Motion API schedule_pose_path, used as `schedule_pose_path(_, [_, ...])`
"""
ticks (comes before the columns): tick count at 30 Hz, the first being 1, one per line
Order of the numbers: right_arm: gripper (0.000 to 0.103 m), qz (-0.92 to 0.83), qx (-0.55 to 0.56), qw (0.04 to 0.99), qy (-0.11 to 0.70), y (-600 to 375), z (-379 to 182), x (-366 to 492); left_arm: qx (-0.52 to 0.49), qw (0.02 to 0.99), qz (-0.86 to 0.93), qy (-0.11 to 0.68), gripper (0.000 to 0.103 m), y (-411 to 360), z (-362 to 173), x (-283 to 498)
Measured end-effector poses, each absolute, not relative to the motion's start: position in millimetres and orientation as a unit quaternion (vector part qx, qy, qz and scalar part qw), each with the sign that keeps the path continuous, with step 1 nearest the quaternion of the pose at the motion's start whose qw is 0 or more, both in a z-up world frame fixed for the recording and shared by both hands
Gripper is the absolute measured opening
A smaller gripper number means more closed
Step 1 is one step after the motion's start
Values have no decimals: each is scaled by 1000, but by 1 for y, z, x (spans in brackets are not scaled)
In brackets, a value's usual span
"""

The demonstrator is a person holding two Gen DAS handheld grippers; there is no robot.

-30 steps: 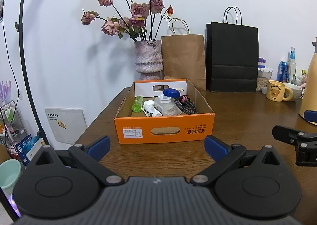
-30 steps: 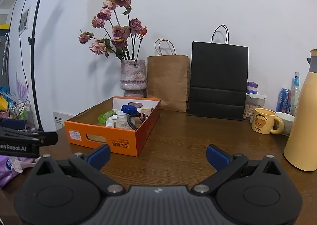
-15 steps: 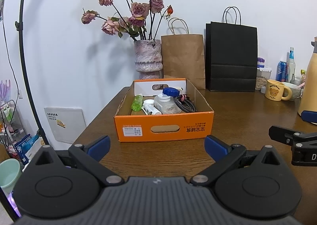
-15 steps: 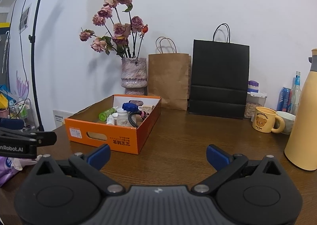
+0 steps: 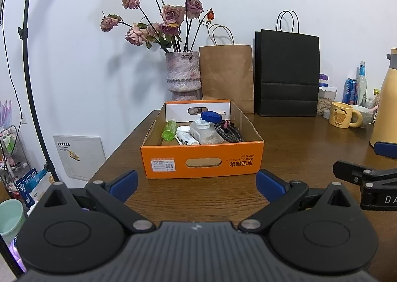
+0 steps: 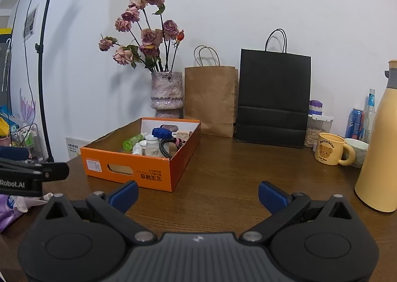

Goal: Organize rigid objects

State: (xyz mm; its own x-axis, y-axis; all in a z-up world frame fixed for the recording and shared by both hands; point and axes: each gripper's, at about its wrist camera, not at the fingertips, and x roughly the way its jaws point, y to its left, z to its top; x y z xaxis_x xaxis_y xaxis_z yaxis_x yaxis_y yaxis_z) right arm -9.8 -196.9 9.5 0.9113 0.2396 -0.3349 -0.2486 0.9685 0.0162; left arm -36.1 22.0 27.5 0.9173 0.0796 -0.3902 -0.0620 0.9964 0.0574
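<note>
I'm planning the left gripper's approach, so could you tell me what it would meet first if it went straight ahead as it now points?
Most likely the orange box: its near wall sits centred between the open left gripper fingers, with only bare table between. Whether it would hit the wall or pass over is unclear.

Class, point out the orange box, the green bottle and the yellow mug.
orange box (image 5: 202,161): left wrist view, front wall.
green bottle (image 5: 169,130): left wrist view, middle of its body.
yellow mug (image 6: 328,148): right wrist view, bear-printed side.
</note>
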Motion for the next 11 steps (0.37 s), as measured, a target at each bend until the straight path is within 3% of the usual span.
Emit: schedule_pose_path(11, [103, 125, -14, 977, 170, -196, 10, -10, 21, 978, 35, 207, 103, 21, 27, -37])
